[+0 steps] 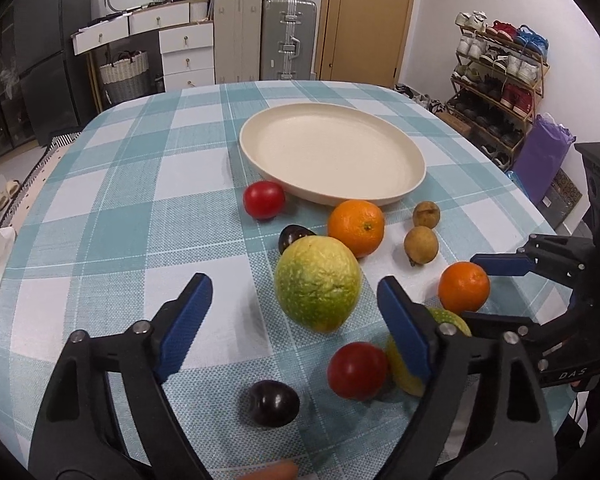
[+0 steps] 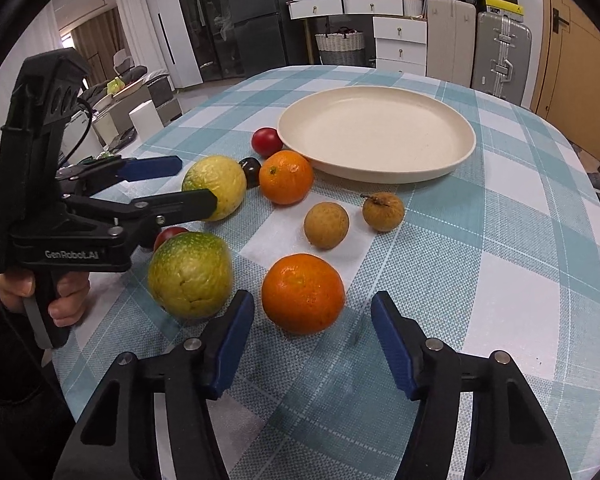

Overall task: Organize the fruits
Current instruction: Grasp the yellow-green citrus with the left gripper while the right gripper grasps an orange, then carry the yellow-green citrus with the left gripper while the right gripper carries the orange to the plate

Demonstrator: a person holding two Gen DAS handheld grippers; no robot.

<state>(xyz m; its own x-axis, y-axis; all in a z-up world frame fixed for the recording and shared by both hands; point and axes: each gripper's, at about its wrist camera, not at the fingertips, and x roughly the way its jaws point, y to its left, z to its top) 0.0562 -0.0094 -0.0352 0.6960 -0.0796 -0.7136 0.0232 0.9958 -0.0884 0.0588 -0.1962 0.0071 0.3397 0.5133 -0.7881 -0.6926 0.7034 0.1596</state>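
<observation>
My left gripper [image 1: 294, 296] is open around a large green-yellow citrus [image 1: 318, 284] that sits on the cloth, and its pads stand clear of the fruit. In the right wrist view, my right gripper [image 2: 312, 316] is open on either side of an orange [image 2: 303, 292], with small gaps at both pads. The left gripper [image 2: 196, 184] flanks the same citrus [image 2: 216, 186] there. A cream plate [image 1: 332, 156] lies bare behind the fruit. A second citrus [image 2: 190, 280], another orange [image 2: 286, 176], two tomatoes [image 1: 264, 200] [image 1: 358, 370], two dark plums [image 1: 274, 402] [image 1: 292, 236] and two brown longans [image 2: 326, 226] [image 2: 382, 212] lie around.
The fruit lies on a round table under a teal checked cloth [image 2: 500, 260], whose edge curves close on the right. A person's hand [image 2: 60, 300] holds the left gripper's handle. Drawers, suitcases [image 1: 288, 36] and a shoe rack [image 1: 500, 80] stand beyond the table.
</observation>
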